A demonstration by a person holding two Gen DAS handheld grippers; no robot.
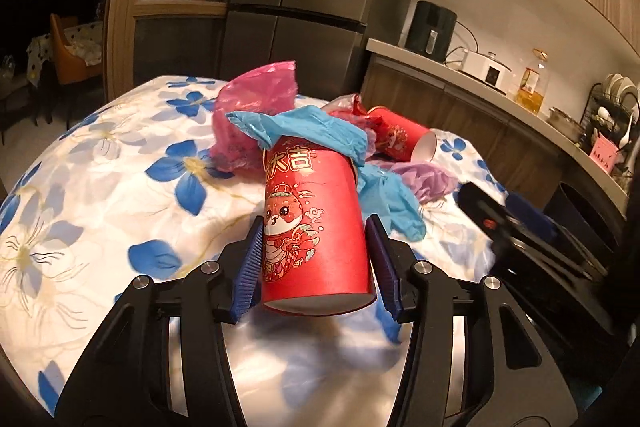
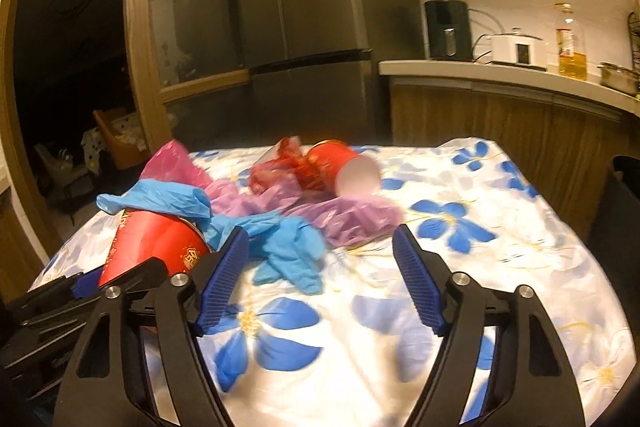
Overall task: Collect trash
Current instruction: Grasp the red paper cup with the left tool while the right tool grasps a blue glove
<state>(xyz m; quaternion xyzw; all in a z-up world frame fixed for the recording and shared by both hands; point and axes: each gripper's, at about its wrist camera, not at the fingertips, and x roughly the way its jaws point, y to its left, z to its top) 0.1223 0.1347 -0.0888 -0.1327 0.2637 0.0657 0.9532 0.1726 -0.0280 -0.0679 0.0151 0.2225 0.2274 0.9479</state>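
Clamped between my left gripper's [image 1: 316,259] pads, red cup [image 1: 314,223] lies under blue glove [image 1: 316,135]; my right gripper [image 2: 320,279] gapes wide above tablecloth [image 2: 500,267].

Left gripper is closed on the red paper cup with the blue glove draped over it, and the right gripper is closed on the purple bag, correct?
Not quite. The right gripper is open and holds nothing; in the right wrist view its jaws stand wide apart, short of the purple bag. The rest holds: the left gripper is shut on the red paper cup, with the blue glove draped over it.
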